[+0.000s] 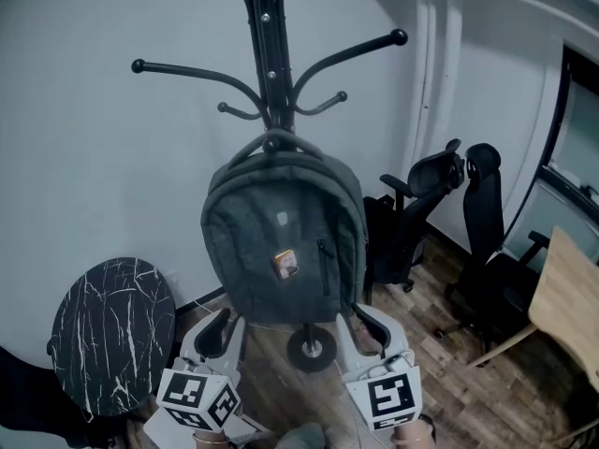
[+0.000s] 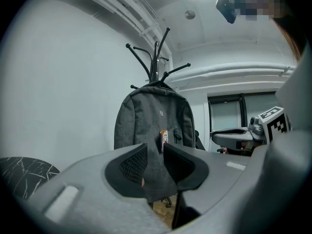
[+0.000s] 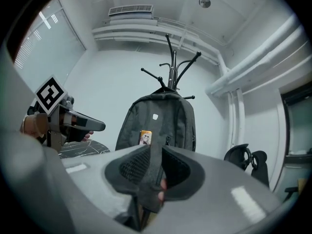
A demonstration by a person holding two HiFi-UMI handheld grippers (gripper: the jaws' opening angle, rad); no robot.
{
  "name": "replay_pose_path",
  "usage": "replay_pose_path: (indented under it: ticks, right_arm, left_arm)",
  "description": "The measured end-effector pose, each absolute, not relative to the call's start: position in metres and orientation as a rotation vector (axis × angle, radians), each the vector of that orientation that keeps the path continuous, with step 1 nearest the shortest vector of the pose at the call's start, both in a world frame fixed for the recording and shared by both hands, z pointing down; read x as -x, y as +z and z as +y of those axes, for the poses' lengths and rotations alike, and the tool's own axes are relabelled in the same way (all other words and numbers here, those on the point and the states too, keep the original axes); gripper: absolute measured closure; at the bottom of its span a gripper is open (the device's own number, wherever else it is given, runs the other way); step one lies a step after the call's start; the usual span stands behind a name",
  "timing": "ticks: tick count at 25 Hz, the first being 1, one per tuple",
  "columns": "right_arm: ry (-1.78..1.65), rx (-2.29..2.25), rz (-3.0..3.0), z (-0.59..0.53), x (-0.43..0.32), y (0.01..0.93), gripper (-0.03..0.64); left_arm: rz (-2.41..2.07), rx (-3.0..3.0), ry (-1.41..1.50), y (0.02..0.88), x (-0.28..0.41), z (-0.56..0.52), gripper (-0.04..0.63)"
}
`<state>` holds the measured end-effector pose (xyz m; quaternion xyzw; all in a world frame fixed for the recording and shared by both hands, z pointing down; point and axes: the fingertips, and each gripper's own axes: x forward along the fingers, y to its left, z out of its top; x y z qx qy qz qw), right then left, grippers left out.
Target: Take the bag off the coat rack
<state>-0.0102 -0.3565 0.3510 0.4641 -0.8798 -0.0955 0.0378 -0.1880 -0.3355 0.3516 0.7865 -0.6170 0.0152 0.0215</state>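
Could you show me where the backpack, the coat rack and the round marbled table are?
backpack (image 1: 257, 223): head view, upper front panel.
coat rack (image 1: 267, 26): head view, central pole.
marbled table (image 1: 112, 330): head view, middle of its top.

Head view: high, close, facing forward and steeply down onto the bag (image 1: 284, 241) and coat rack (image 1: 269, 54). Both gripper views: low, near, tilted upward. All three share bag and rack; gripper views add ceiling.

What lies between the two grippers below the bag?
In the head view, a round dark disc on the wood floor, probably the rack's foot, lies between the left gripper and the right gripper, just under the bag.
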Motion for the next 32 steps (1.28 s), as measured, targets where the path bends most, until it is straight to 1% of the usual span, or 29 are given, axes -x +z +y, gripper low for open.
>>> replay_pose_path:
  ticks: [5,17,32]
  right_arm:
    - [-0.276,-1.425,-2.652,-0.379,0.013,0.356,0.515]
    - [-0.237,-1.518,-2.515,-0.424,0.001,0.369,0.426]
    - [-0.090,-1.574,-2.429,-0.471,-0.007,0.402,0.365]
  left_arm:
    - [-1.911,-2.441,0.043,0.351,0.201,-0.353,0.488]
    - [-1.913,-2.422,0.048,0.361,0.231,-0.391,0.426]
    - [-1.809,-2.376,0.077,0.399,0.250,-0.438,0.357]
